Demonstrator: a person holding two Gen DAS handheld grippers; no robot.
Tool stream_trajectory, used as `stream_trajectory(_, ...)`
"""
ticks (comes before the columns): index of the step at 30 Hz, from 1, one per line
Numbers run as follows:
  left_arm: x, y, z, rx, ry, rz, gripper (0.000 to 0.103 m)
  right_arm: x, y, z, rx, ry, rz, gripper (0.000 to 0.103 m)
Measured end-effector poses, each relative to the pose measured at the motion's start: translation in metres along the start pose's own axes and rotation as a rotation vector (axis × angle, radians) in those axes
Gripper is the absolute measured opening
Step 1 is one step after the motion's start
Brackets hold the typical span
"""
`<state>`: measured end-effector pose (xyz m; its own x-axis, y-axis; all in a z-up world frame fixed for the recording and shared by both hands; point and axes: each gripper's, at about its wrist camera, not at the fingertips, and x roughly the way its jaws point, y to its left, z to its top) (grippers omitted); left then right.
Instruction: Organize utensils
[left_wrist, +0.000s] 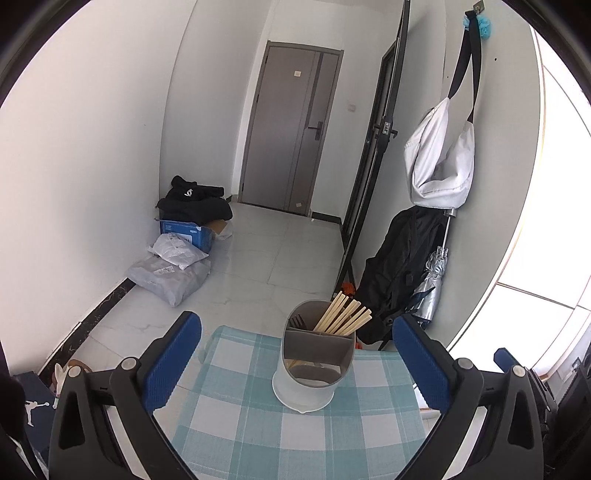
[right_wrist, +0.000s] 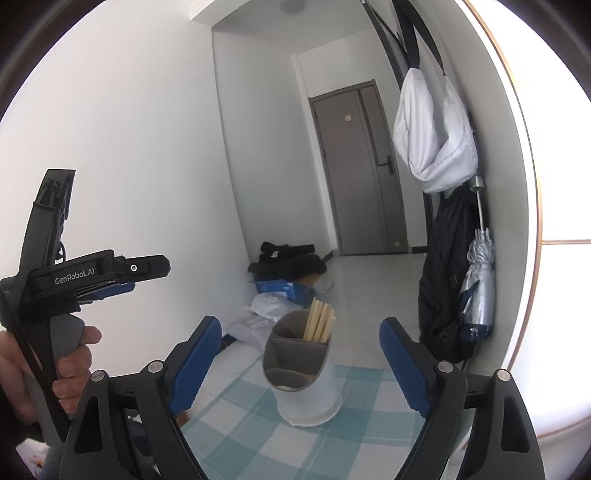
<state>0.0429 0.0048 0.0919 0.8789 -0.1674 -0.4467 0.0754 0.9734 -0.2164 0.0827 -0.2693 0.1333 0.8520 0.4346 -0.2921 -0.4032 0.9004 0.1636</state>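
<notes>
The utensil holder (left_wrist: 314, 363) stands upright on the counter (left_wrist: 236, 424) (under a blue-and-white checked cloth), with a bundle of chopsticks (left_wrist: 345, 314) leaning in its rear compartment; its front compartment holds something that cannot be made out. The left gripper (left_wrist: 299, 354) has its blue fingers (left_wrist: 171, 363) spread wide with nothing between them, the holder standing beyond; the right gripper (right_wrist: 301, 363) is likewise spread and empty, well short of the holder. A hand (right_wrist: 44, 373) grips the left gripper's handle.

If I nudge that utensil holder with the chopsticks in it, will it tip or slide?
The utensil holder is tall on a narrow base, so a high push probably tips it. The chopsticks lean to one side, likely favouring that side. The checked tablecloth may bunch rather than let it slide.
</notes>
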Motion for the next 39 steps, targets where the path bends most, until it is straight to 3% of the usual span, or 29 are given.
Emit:
stream_trajectory(11,-0.003,0.011,-0.032,-0.014,-0.041,0.042,0.102,-0.011,0.002,-0.025,-0.052,0.016,-0.046,0.096)
stream_trajectory(27,0.026,0.013,-0.078,0.006,0.008,0.077,0.102,0.004,-0.018,-0.067,0.027,0.11,-0.105,0.099)
stream_trajectory(39,0.038,0.017,-0.086,0.001,0.069,0.071,0.102,0.012,-0.026,-0.073,0.056,0.133,-0.132,0.099)
